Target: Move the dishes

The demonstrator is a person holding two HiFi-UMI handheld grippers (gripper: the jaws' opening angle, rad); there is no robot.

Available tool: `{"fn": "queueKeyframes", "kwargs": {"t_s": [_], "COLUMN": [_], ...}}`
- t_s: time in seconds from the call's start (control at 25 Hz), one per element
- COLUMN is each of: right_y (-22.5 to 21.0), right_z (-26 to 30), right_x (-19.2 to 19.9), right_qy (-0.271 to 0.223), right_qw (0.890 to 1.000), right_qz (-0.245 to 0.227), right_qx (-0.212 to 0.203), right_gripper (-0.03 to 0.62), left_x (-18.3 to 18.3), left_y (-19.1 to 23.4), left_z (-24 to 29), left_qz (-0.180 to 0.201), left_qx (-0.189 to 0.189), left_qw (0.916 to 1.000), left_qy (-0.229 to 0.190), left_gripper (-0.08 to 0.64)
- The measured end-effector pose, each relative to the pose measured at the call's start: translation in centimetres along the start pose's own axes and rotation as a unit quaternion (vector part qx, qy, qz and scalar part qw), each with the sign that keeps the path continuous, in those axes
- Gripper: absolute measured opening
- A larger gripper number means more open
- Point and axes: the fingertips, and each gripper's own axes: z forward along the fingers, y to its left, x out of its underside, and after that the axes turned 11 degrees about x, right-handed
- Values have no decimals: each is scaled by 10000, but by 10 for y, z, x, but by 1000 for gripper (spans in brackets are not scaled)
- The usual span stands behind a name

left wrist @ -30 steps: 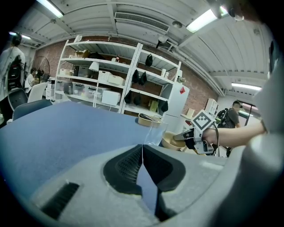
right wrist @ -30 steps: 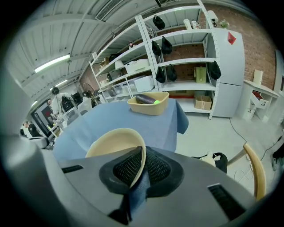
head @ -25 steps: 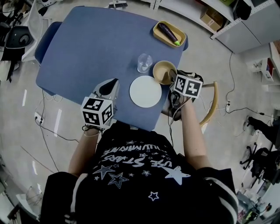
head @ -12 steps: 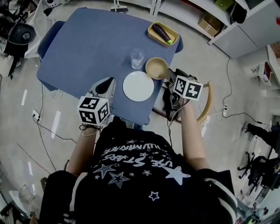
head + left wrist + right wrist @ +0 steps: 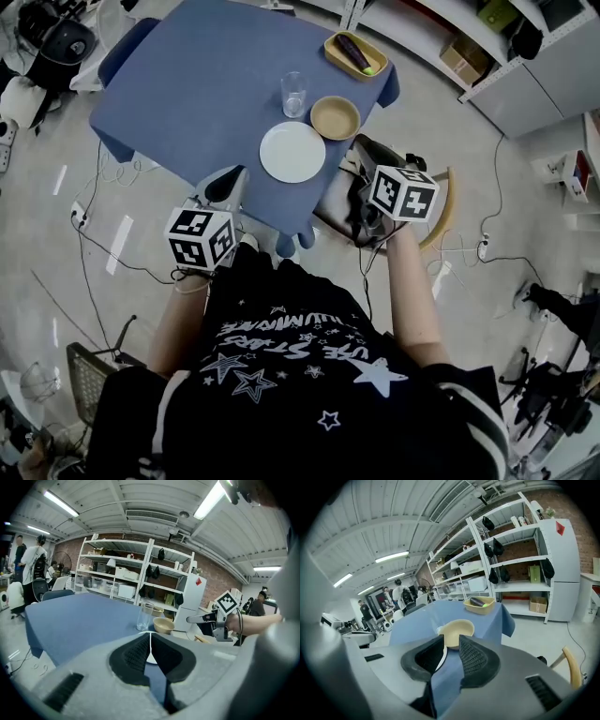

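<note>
Right gripper view: fingers (image 5: 474, 657) of the right gripper (image 5: 449, 643), slightly apart and just closing on nothing, hide most of the plate (image 5: 442, 658); the left gripper (image 5: 150, 638) has its fingers closed, empty.

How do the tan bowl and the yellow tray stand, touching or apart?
Apart. The head view shows a plain strip of bare blue cloth between the bowl and the tray.

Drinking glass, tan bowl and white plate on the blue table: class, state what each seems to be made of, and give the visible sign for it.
Drinking glass: clear glass or clear plastic; the blue tablecloth shows through it.
Tan bowl: matte, even tan with no gloss, perhaps plastic or bamboo fibre.
White plate: smooth plain white, ceramic or melamine; the look leaves it open.
</note>
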Motion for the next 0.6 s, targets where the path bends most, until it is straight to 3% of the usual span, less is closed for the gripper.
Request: {"fn": "queueKeyframes", "kwargs": {"t_s": [0.2, 0.6], "right_y": [23, 85], "right_z": [-19, -56], "right_x": [10, 38], "right_qy": [-149, -193], "right_qw": [9995, 9968], "right_qz": [-135, -511], "right_qx": [-247, -588], "right_gripper": [3, 2], "left_x": [19, 51], "left_y": [-11, -26], "left_z": [-26, -94], "left_qz": [-71, -178], "left_qx": [-102, -253], "left_qw": [9999, 9995], "left_qy": [53, -92], "left_gripper": [23, 23]}}
